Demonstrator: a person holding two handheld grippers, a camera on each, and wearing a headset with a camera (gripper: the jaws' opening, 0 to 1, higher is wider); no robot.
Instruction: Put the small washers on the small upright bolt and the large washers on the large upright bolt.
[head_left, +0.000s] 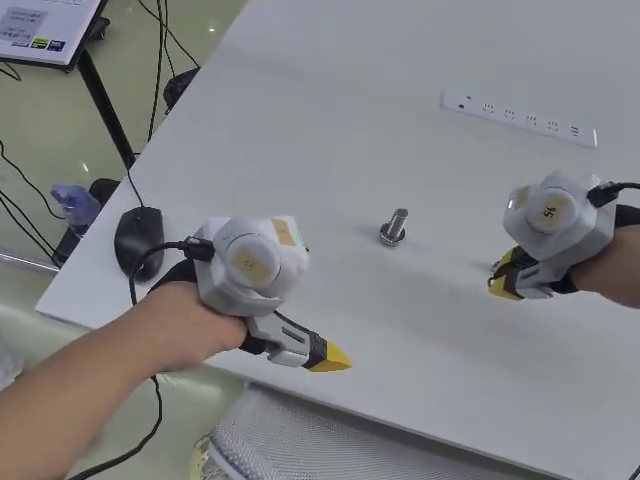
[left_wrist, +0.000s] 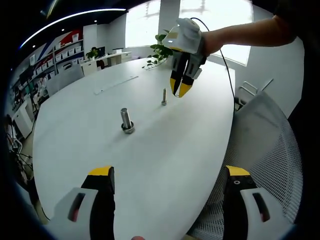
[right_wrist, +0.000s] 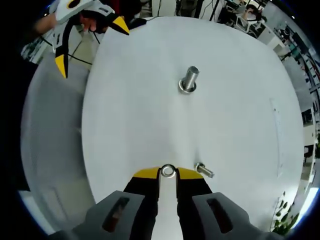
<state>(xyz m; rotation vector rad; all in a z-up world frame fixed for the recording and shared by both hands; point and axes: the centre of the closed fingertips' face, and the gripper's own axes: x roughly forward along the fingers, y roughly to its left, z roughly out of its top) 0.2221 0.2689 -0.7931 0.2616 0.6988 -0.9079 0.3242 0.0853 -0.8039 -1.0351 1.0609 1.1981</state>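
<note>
You have two bolts standing on the white counter (head_left: 330, 120) and one loose washer that can be counted. The large bolt (right_wrist: 189, 77) is a thick, bright steel stud, upright near the middle of the counter. A silver ring (left_wrist: 128, 130) lies round its foot, and you cannot tell how many washers make up that ring. The small bolt (right_wrist: 204, 170) is much slimmer and stands well apart from the large one.

Your right hand-held gripper (left_wrist: 180, 89) has its yellow-tipped jaws drawn together on a small washer (right_wrist: 168, 171), a shiny ring with a dark hole, held just beside the small bolt. Your left hand-held gripper (left_wrist: 168, 171) hangs over the near edge of the counter with its jaws wide apart and nothing between them.

A white power strip (head_left: 520, 118) lies toward the far side, and a black mouse (head_left: 138, 240) sits at the counter's left edge. A grey mesh chair (left_wrist: 260, 150) stands by the counter. The room is an open office with bright windows (left_wrist: 215, 10) and a leafy plant (left_wrist: 159, 50).
</note>
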